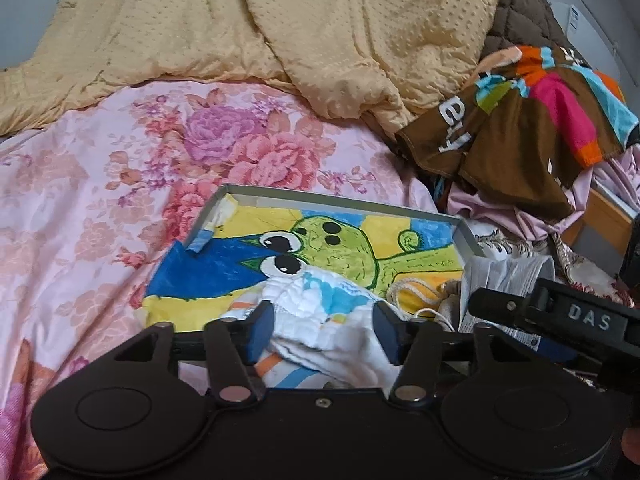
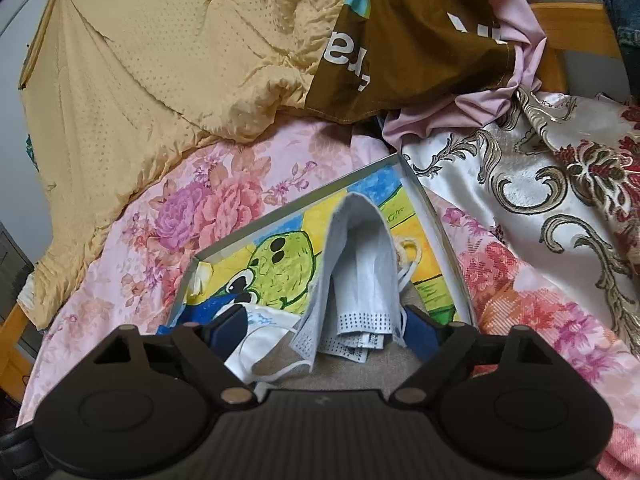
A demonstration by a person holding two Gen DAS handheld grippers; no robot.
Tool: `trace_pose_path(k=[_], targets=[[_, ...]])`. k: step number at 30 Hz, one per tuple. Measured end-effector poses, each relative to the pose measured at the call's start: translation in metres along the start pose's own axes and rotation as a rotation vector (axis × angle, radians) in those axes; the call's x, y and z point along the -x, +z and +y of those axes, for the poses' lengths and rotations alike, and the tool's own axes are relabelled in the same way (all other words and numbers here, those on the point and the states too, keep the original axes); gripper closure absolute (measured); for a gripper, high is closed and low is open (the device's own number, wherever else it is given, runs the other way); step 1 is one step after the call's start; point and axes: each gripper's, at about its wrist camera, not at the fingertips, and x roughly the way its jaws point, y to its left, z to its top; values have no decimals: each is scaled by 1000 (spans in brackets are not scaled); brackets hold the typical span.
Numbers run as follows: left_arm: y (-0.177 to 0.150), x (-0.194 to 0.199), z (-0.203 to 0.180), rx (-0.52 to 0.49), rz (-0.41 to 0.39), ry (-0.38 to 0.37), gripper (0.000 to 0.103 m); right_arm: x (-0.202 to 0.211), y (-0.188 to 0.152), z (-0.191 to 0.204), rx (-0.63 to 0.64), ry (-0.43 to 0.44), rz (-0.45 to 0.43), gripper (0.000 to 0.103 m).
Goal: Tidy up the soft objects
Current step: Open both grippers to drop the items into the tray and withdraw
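Observation:
A shallow box (image 1: 340,200) with a green cartoon drawing inside lies on the bed. Over its near edge lies a white quilted cloth (image 1: 320,304) with blue and orange marks. It sits loosely between the fingers of my left gripper (image 1: 324,332), which stands open with its pads clear of the cloth. In the right wrist view, pale blue face masks (image 2: 360,272) stand folded in a hump in the box (image 2: 434,232). My right gripper (image 2: 326,328) is open wide around their near ends, not pressing them. The white cloth (image 2: 264,332) lies by its left finger.
A yellow quilt (image 1: 280,32) is heaped at the back. A brown, multicoloured towel (image 1: 520,120) lies at the right on lilac cloth. The pink floral sheet (image 1: 100,184) spreads to the left, and cream embroidered fabric (image 2: 540,184) to the right. A corded beige pouch (image 1: 416,292) sits in the box.

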Motion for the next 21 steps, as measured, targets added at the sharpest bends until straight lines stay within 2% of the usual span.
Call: trace_pose_path(k=[1, 3, 8, 14, 21], targets=[[0, 5, 1, 8, -2, 6, 39, 4, 0, 1, 3, 4, -2, 10], [-2, 14, 4, 21, 1, 30, 26, 10, 0, 2, 18, 21, -3, 7], [-8, 41, 10, 41, -12, 82, 17, 33, -4, 5, 48, 47, -22, 1], [-16, 73, 13, 31, -20, 117, 13, 52, -14, 5, 60, 71, -7, 1], [-25, 112, 13, 22, -52, 152, 7, 84, -27, 17, 138, 116, -38, 0]])
